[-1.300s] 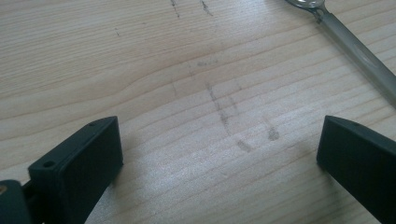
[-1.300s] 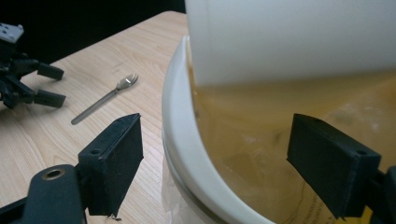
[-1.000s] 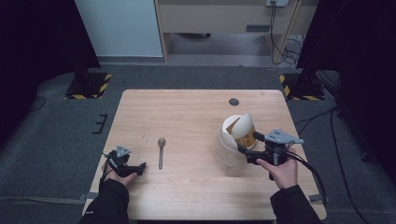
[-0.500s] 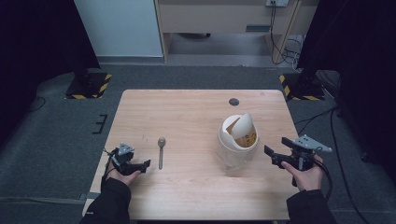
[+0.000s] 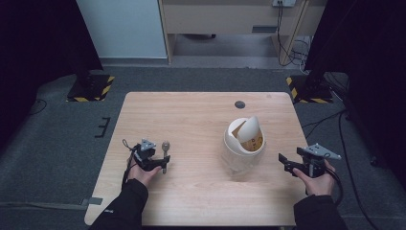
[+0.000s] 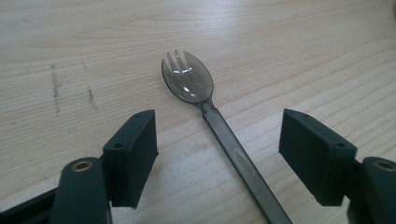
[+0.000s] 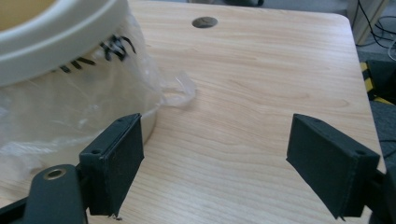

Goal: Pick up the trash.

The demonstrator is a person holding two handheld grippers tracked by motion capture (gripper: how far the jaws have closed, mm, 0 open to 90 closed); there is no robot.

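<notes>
We see a dark translucent spork (image 6: 219, 126) lying flat on the wooden counter (image 5: 201, 124), left-front area. In the high view its long axis runs roughly front to back, bowl and tines pointing away from the person, handle toward them. In the left gripper view the handle runs off the bottom edge, so its end is cut off. Left gripper (image 6: 217, 147) sits low over the handle, jaws wide apart, one either side of the spork, neither touching it. In the high view the spork (image 5: 165, 152) is small and the gripper (image 5: 152, 160) covers part of the handle.

Cream bin (image 5: 244, 143) with a tilted swing lid stands right of centre, clear plastic liner (image 7: 70, 112) hanging over its sides. Black print on the bin is partly hidden, unreadable. Right gripper (image 5: 291, 164) is near the right edge, just beside the bin, jaws wide, holding nothing. In the right gripper view the bin is cut off top and left. A small dark round hole (image 5: 240, 104) sits near the far edge.
</notes>
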